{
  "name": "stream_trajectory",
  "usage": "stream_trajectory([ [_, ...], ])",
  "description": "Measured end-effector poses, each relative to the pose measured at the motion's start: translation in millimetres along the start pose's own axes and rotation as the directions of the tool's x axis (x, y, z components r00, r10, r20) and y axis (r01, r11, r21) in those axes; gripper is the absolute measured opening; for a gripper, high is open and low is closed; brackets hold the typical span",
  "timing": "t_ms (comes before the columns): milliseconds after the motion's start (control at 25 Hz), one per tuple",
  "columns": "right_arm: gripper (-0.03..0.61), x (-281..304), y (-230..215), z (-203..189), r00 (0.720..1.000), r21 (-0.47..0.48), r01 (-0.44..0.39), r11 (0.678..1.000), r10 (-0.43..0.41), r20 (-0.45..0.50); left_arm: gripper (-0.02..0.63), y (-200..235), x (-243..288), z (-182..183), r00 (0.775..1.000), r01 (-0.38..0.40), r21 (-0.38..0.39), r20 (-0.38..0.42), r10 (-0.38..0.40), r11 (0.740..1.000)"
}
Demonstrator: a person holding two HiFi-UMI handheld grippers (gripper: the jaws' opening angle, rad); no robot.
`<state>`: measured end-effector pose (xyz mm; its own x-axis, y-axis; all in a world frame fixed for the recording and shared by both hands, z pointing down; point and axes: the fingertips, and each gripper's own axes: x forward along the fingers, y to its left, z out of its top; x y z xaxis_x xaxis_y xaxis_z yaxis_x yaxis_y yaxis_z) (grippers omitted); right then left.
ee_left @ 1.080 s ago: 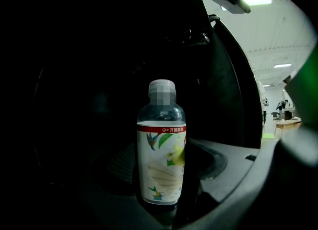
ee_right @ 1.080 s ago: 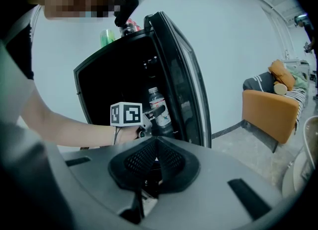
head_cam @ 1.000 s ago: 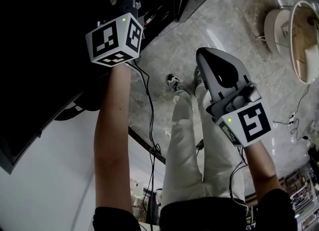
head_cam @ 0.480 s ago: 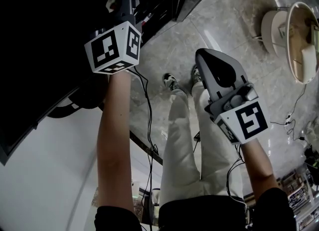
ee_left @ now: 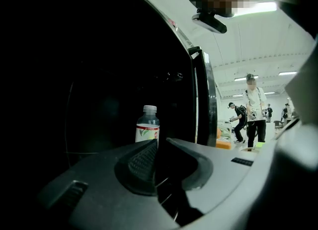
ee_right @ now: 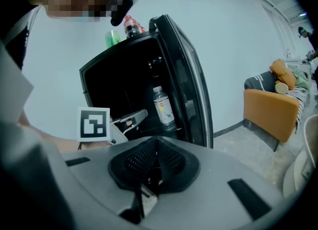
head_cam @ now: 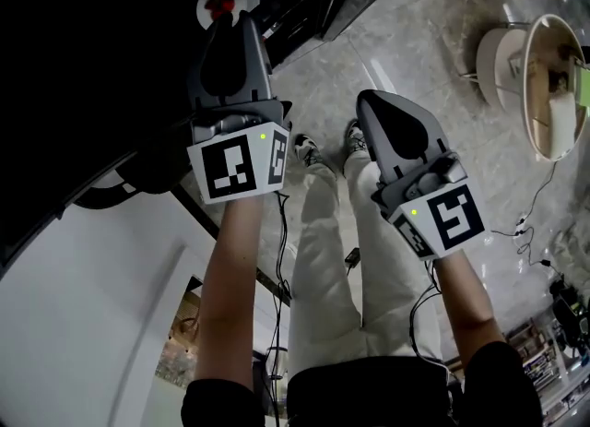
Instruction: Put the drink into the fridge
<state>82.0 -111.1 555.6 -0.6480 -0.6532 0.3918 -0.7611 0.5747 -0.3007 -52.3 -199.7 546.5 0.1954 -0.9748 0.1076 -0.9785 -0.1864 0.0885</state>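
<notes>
The drink, a clear bottle (ee_left: 147, 125) with a white cap and a red-and-green label, stands upright inside the dark black fridge (ee_right: 107, 82), also seen as the bottle (ee_right: 163, 106) in the right gripper view. My left gripper (ee_left: 161, 142) is in front of the fridge, apart from the bottle. Its jaws have just been closing; a narrow gap remains and nothing is between them. In the head view the left gripper (head_cam: 242, 19) points at the fridge opening. My right gripper (ee_right: 157, 149) is shut and empty, further back, level with the left one (head_cam: 371, 100).
The fridge door (ee_right: 185, 82) stands open at the right of the opening. Bottles (ee_right: 130, 26) stand on top of the fridge. An orange armchair (ee_right: 271, 109) is at the right. Cables (head_cam: 277, 259) hang by the person's legs. People (ee_left: 254, 110) stand far behind.
My left gripper has pulled back out of the fridge toward the body, and its whole length now shows in the head view. The right gripper has stayed where it was.
</notes>
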Motion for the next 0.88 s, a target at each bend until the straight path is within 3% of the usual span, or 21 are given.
stream_trajectory([
  [80, 0.014, 3.3, 4.6, 0.5, 1.000, 0.004, -0.003, 1.000, 0.003, 0.007, 0.025, -11.5, -15.3, -0.5, 1.000, 0.019, -0.004, 0.001, -0.019, 1.000],
  [280, 0.014, 7.9, 25.3, -0.3, 0.999, -0.011, -0.042, 0.999, 0.042, 0.003, 0.011, -34.6, -51.6, -1.9, 0.996, 0.085, 0.006, -0.013, -0.085, 0.996],
  [640, 0.014, 4.3, 50.6, -11.4, 0.995, 0.013, -0.095, 0.995, 0.095, -0.010, 0.011, -65.3, -119.3, -26.1, 0.991, 0.052, -0.104, -0.114, -0.064, 0.993],
  [760, 0.015, -4.9, 68.4, -5.4, 0.993, -0.028, -0.114, 0.993, 0.114, -0.016, 0.011, -74.0, -148.2, -28.7, 0.984, 0.054, -0.148, -0.162, -0.078, 0.988],
  [880, 0.014, -16.0, 82.0, 4.9, 0.992, -0.099, -0.128, 0.987, 0.127, -0.018, 0.010, -74.5, -166.0, -15.1, 0.982, 0.065, -0.133, -0.170, -0.087, 0.989],
])
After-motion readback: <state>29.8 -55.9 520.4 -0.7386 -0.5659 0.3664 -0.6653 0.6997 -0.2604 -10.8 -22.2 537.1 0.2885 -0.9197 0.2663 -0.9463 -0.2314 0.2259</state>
